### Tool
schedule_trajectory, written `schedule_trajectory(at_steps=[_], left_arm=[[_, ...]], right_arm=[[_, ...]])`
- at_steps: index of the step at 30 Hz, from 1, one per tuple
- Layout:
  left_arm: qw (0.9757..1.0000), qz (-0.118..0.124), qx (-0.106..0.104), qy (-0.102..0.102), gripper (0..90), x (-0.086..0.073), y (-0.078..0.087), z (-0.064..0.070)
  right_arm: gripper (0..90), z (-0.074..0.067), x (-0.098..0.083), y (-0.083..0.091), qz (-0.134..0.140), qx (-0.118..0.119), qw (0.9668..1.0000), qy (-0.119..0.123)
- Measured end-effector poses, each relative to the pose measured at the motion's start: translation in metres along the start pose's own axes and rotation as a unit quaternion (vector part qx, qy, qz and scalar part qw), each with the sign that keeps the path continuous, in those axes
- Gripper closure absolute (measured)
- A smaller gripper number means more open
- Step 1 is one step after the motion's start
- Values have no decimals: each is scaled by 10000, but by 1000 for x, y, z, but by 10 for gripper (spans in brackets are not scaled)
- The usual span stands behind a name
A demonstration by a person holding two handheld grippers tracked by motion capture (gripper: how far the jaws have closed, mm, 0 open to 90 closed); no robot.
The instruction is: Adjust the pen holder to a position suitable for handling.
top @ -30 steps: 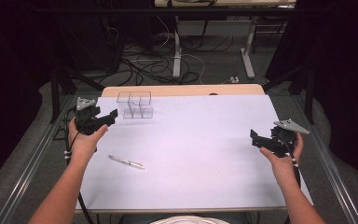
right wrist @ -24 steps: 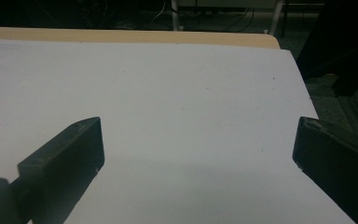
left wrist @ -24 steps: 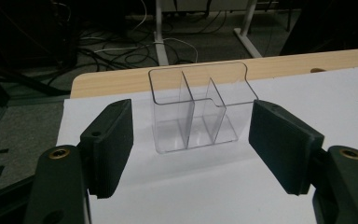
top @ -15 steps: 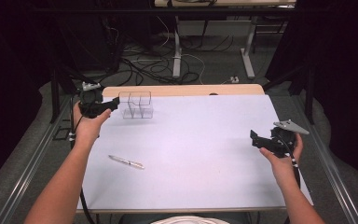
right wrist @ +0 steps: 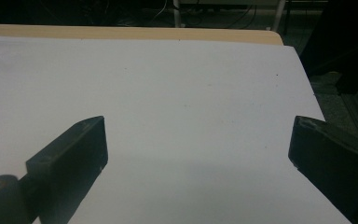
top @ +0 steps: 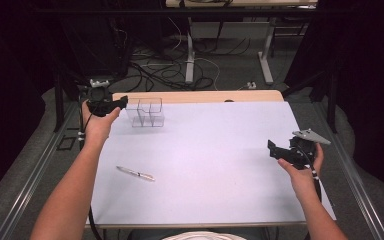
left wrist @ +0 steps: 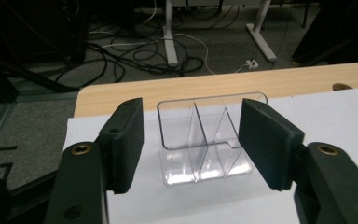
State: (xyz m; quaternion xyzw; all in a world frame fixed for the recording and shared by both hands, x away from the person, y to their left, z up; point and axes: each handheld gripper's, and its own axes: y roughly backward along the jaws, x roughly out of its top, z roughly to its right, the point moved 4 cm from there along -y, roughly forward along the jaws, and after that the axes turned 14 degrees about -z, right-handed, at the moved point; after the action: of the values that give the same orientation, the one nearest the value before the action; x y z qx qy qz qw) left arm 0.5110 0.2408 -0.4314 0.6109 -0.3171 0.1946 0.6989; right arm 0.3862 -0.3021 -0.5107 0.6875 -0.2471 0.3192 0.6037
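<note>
A clear plastic organizer [top: 146, 112] with several compartments stands near the far left of the white table sheet [top: 215, 150]. My left gripper [top: 122, 102] hovers just left of it and points at it. In the left gripper view the organizer [left wrist: 200, 154] shows between and a little beyond the two black jaws. The left gripper [left wrist: 193, 122] is open; its jaws have just been closing and do not touch the plastic. My right gripper [top: 271, 148] is held at the right edge, and in its own view the right gripper [right wrist: 198, 149] is wide open over bare sheet.
A pen [top: 135, 173] lies on the sheet at the near left. A strip of wooden tabletop [top: 205, 96] shows past the sheet's far edge. Cables and desk legs [top: 190, 55] cover the floor beyond the table.
My left hand has moved away from the person toward the far left corner, level with the organizer, and its jaws have narrowed. The right hand and the pen have stayed put.
</note>
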Motion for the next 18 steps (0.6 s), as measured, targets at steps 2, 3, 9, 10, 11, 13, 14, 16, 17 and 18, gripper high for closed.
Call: schedule_trajectory(at_steps=[2, 3, 9, 10, 11, 13, 14, 16, 17, 18], left_arm=[[10000, -3, 29, -10, 436, 2, -3, -1], [10000, 9, 23, -13, 447, 3, -4, -1], [9999, -47, 81, -64, 500, 5, -16, -1], [9999, -52, 90, -50, 504, 6, -18, -2], [9999, -69, 99, -52, 510, 6, -20, -2], [9998, -108, 139, -68, 521, 7, -25, -2], [9997, -145, 153, -77, 532, 8, -27, -3], [9997, -183, 179, -37, 538, 8, -31, -5], [9996, -194, 184, -14, 542, 9, -33, -6], [9996, -205, 209, 1, 557, 9, -36, -7]], right_arm=[[43, 0, 0, -2, -2, 6, 10000, 3], [43, 1, 0, -2, -1, -2, 10000, 42], [43, 0, 0, -2, -1, 17, 10000, 54], [43, 0, -1, -3, -19, 16, 10000, 37], [43, 1, -1, -3, -55, -7, 10000, 53], [43, 2, -1, -4, -14, 14, 10000, 55], [43, 1, -1, -3, -13, 19, 10000, 18], [43, 1, -1, -3, -8, 18, 10000, 23], [43, 1, -1, -4, 33, -7, 10000, 7], [43, 2, -1, -4, -11, -15, 10000, 30]])
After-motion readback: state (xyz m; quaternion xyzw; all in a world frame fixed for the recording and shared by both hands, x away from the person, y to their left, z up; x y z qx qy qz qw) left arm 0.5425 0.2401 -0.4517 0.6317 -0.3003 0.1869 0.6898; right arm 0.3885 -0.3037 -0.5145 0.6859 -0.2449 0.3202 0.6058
